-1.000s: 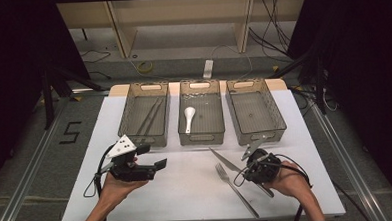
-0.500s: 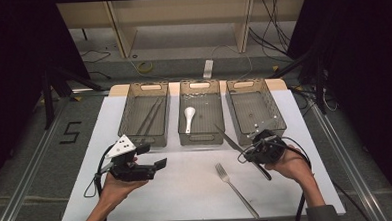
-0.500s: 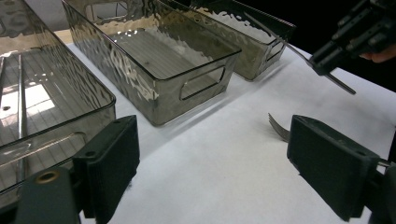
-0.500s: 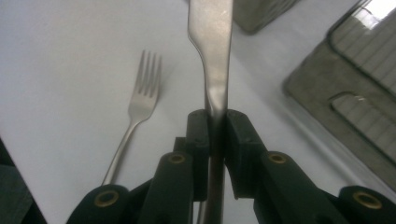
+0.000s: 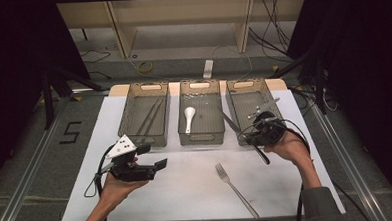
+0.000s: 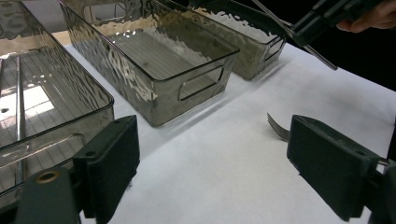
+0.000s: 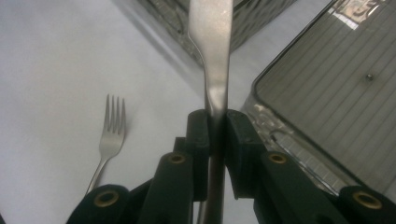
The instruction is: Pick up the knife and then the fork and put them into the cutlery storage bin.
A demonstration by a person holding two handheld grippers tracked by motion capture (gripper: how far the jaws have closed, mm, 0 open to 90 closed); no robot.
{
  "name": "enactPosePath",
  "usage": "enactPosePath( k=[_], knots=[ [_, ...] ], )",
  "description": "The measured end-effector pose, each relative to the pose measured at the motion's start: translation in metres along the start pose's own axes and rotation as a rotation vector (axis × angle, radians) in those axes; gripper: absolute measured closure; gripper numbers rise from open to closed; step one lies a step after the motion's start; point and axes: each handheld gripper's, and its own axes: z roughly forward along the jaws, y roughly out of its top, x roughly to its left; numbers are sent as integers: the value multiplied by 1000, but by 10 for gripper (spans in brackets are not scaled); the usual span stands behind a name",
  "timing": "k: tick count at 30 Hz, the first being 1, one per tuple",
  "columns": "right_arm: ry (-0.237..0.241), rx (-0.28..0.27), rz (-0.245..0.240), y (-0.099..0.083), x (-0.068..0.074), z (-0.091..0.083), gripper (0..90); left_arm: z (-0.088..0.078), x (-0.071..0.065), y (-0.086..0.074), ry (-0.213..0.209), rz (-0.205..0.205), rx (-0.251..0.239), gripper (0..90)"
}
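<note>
My right gripper (image 5: 249,134) (image 7: 217,135) is shut on a table knife (image 5: 228,120) (image 7: 212,37), clamping it at the neck with the blade pointing away. It hangs above the mat in front of the right bin (image 5: 243,86) (image 7: 327,107), by the gap to the middle bin (image 5: 201,139). A fork (image 5: 235,186) (image 7: 112,130) lies flat on the white mat (image 5: 187,191), tines toward the bins. My left gripper (image 5: 153,156) (image 6: 217,172) hovers open over the mat's left part, nothing between its pads. Its view shows the fork's tines (image 6: 277,128) and the knife (image 6: 322,53) farther off.
Three clear grey bins stand in a row at the mat's far edge. The left bin (image 5: 145,137) holds chopsticks (image 5: 151,115), the middle one a white spoon (image 5: 188,118). Dark floor and metal rails surround the table.
My right gripper has lifted the knife off the mat beside the fork and carried it up and away toward the right bin. The fork stayed put; the left gripper has not moved.
</note>
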Motion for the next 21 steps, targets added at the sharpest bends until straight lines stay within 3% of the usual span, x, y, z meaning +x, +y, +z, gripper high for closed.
enactPosePath(
  k=[21],
  knots=[
    [-35,-61,81,37,-34,-11,811,-2,3,1,-1,-11,-10,165]
  ],
)
